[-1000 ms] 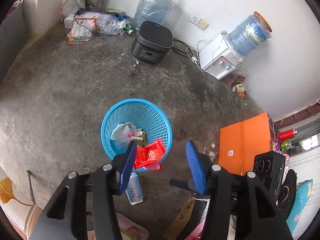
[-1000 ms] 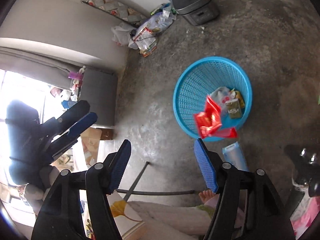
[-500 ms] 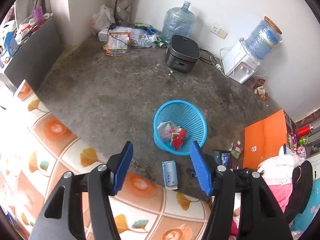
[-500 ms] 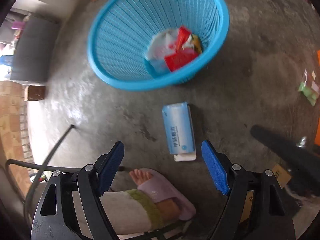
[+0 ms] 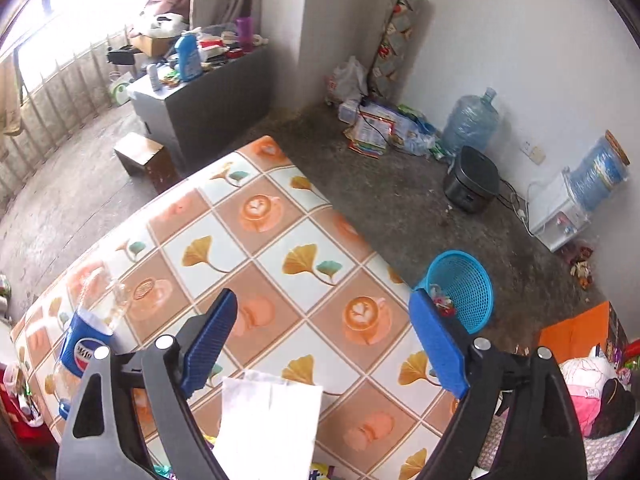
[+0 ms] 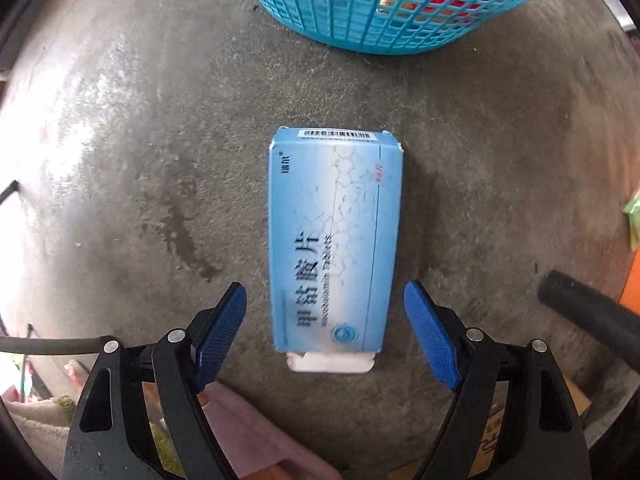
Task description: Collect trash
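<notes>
A light blue medicine box (image 6: 334, 240) lies flat on the concrete floor, its near end between the tips of my open right gripper (image 6: 325, 330). The blue plastic basket (image 6: 400, 4) with wrappers inside stands just beyond the box. In the left wrist view the basket (image 5: 464, 288) sits on the floor past the table edge. My left gripper (image 5: 324, 344) is open and empty above the patterned tablecloth (image 5: 256, 264). A white paper (image 5: 270, 428) lies on the table under it. A crushed clear bottle with a blue label (image 5: 90, 336) lies at the table's left.
A black rice cooker (image 5: 472, 184), a water jug (image 5: 472, 124) and a water dispenser (image 5: 568, 212) stand along the far wall. Bags and wrappers (image 5: 380, 128) pile in the corner. A black pole (image 6: 588, 312) and my pink slipper (image 6: 256, 432) are near the box.
The left gripper has risen and pulled back over the table. The right gripper has dropped close to the floor, so the box now lies between its open fingers.
</notes>
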### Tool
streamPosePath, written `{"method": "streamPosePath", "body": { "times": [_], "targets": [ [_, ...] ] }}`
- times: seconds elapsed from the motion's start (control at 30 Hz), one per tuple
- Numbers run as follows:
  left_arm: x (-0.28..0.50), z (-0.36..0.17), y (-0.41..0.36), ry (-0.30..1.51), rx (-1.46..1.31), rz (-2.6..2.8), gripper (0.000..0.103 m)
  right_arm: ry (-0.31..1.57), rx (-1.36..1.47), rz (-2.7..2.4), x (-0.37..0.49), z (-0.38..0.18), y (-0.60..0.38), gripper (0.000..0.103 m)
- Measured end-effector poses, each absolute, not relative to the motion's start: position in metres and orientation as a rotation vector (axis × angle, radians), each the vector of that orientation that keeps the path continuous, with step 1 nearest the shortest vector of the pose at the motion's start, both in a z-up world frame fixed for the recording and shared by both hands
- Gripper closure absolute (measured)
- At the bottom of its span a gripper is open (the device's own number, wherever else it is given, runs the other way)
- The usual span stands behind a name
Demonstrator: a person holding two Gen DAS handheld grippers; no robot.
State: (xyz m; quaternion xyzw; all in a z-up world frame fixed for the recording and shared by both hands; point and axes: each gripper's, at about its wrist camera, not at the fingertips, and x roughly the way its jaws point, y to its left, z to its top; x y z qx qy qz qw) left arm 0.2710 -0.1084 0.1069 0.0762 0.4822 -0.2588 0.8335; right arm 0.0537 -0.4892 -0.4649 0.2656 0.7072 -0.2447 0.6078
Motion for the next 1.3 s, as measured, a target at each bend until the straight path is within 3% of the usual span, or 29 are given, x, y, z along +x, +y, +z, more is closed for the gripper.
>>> {"method": "streamPosePath", "body": {
  "times": [0.2,0.3,0.47,0.83,1.1,1.3],
  "targets": [
    [0.252,0.112,-0.049,0.977,0.061,-0.449,0.016,1.688,0.594,-0.573,0.046,-0.495,-0.502,0.026],
    [0.241,0.112,-0.032,0.970,0.037,-0.417,0.016,1.698,0.595,-0.578,0.036,-0.505,-0.507,0.037],
    [0.236,0.111,-0.024,0.953,0.011,-0.405,0.016,1.652,0.619,-0.585,0.016,-0.503,-0.509,0.037],
    [0.231,0.111,-0.024,0.909,-0.011,-0.448,0.016,1.125,0.546,-0.584,-0.034,-0.356,-0.502,0.037],
    [0.215,0.123,-0.008,0.839,-0.030,-0.464,0.016,0.900,0.547,-0.625,-0.037,-0.285,-0.549,0.038],
    [0.209,0.124,0.006,0.823,-0.067,-0.462,0.016,0.831,0.543,-0.636,-0.019,-0.246,-0.566,0.038]
  ]
}}
